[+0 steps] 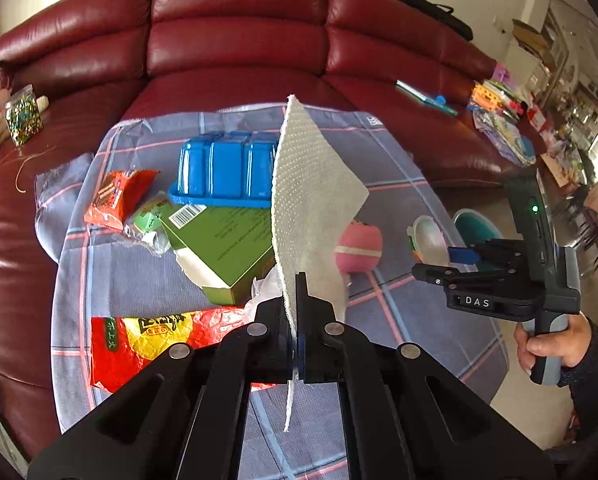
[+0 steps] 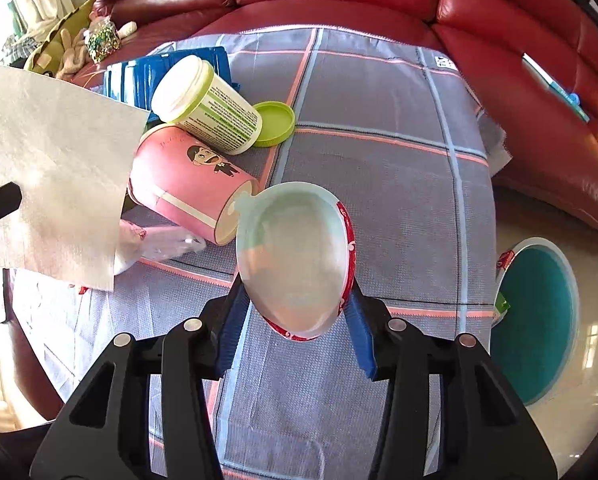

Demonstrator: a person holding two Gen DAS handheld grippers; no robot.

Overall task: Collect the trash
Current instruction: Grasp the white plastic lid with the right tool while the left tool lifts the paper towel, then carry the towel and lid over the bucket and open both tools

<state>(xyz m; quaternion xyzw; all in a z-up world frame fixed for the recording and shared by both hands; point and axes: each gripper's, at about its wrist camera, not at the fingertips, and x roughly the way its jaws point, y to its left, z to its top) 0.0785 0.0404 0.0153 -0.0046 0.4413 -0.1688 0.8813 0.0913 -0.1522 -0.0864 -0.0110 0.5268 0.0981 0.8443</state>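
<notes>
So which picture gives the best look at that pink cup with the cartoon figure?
The right wrist view: the pink cup lies on its side in full, cartoon figure facing up, beside the white jar. In the left wrist view, the paper towel covers most of it, leaving only a pink patch.

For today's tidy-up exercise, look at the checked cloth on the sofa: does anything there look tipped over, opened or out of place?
Yes. The pink cup lies on its side, and the white tub lies tilted across it with its green lid off beside it. The green box lies askew among crumpled wrappers, part of it under the blue tray.
</notes>
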